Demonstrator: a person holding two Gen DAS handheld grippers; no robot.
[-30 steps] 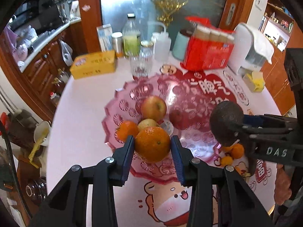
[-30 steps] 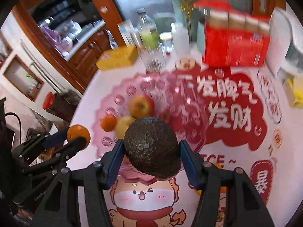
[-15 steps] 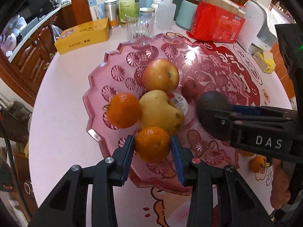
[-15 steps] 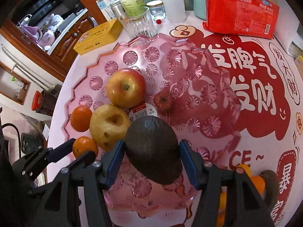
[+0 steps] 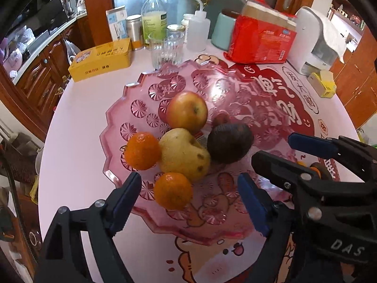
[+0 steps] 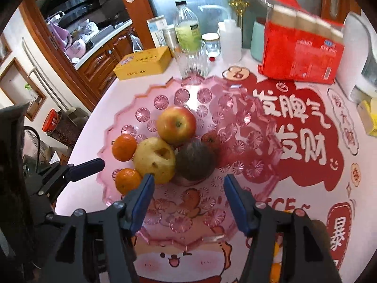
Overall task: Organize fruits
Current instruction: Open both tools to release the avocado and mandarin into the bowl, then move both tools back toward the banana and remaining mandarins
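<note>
A pink glass fruit plate (image 5: 212, 75) (image 6: 165, 94) holds an apple (image 5: 187, 112) (image 6: 176, 125), a yellow pear (image 5: 183, 156) (image 6: 155, 159), two oranges (image 5: 141, 151) (image 5: 173, 190) (image 6: 124, 147) (image 6: 128, 180), a dark avocado (image 5: 229, 143) (image 6: 195, 160) and a small red fruit (image 6: 208, 139). My left gripper (image 5: 189, 204) is open, its jaws either side of the near orange without touching it. My right gripper (image 6: 188, 200) is open, just short of the avocado; it also shows in the left wrist view (image 5: 282, 151).
At the table's back stand a drinking glass (image 5: 166, 50), a yellow tin (image 5: 101, 59), bottles (image 5: 154, 21), a red pack (image 5: 261, 41) and a white appliance (image 5: 318, 40). Small oranges (image 6: 274, 259) lie on the table right of the plate, behind my right gripper.
Both grippers have opened. The orange and the avocado now rest on the plate, and both grippers have drawn back a little.
</note>
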